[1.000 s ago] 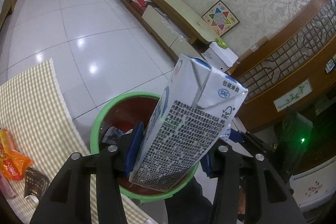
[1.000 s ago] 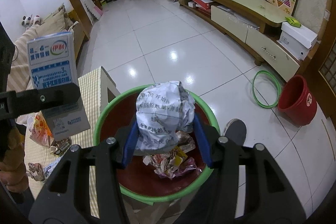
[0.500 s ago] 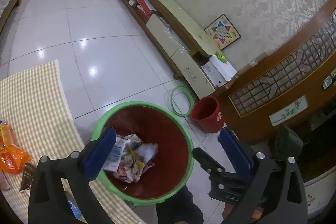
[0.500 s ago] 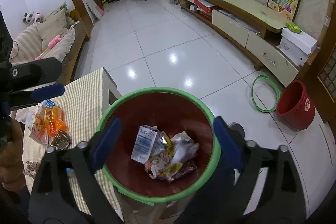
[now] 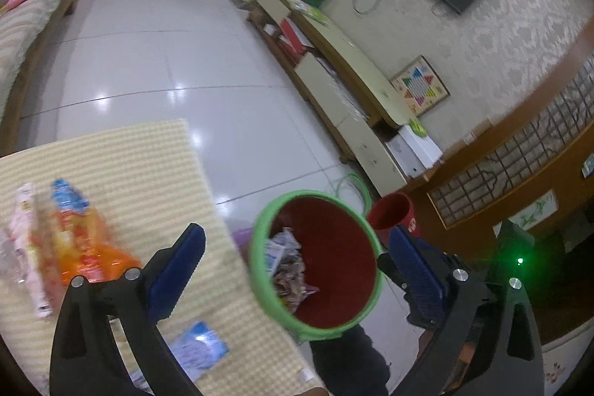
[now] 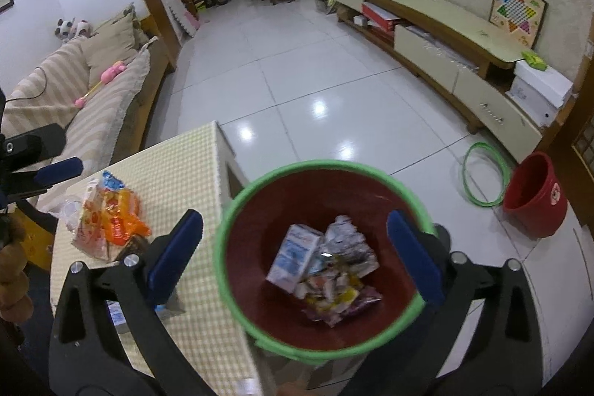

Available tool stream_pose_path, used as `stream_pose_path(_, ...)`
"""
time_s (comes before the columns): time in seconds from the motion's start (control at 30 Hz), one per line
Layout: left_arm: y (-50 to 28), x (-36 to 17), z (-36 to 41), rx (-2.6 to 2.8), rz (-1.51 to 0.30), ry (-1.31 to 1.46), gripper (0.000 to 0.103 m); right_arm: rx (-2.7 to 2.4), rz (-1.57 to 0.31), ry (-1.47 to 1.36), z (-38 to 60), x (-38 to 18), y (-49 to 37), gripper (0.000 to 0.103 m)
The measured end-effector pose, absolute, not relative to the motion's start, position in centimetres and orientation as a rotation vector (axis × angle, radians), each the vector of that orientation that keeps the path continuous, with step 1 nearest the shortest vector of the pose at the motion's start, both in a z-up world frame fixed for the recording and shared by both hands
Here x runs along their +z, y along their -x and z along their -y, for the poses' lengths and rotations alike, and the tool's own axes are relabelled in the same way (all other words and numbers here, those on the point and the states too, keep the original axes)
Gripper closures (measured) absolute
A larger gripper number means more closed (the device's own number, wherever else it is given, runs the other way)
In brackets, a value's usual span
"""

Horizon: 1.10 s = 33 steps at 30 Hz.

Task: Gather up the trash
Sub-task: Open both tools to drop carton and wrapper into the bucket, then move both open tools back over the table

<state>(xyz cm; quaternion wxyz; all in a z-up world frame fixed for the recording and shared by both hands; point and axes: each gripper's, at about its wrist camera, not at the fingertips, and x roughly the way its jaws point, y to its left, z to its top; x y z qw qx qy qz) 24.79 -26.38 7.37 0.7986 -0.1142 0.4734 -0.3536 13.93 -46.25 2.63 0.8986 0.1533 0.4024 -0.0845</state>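
A red bin with a green rim (image 6: 222, 247) stands against the corner of the checked table (image 6: 178, 166). Inside lie a blue-and-white milk carton (image 6: 295, 258), a crumpled paper ball (image 6: 349, 240) and mixed wrappers. My right gripper (image 6: 294, 216) hangs over the bin with its jaws opening and nothing between them. My left gripper (image 5: 293, 236) is open and empty, straddling the bin rim (image 5: 260, 247) and the table edge. On the table lie an orange snack bag (image 5: 85, 244), a pink-white wrapper (image 5: 28, 247) and a blue-white packet (image 5: 200, 351).
A smaller red bucket (image 6: 534, 195) and a green hoop (image 6: 482, 177) sit on the tiled floor to the right. A low cabinet (image 6: 445, 36) runs along the right wall, and a sofa (image 6: 74, 91) stands behind the table on the left.
Both grippers opened: the left let go of the milk carton and the right let go of the paper ball, and both now lie in the bin. The left gripper swung over toward the table.
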Motion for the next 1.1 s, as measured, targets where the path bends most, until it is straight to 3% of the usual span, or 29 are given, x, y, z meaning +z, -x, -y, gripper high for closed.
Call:
stream_pose_path(0.73, -25.3, 2.8, 2.1, -0.327, -1.034, 0.365, 0.008, 0.075, -0.904, -0.233, 29.4, 0.4, -21.1, 0.005)
stream_pose_path(1.1, -28.0, -2.1, -1.7, -0.132, -1.128, 0.443, 0.008, 0.116, -0.959, -0.152, 25.4, -1.1, -24.7, 0.005)
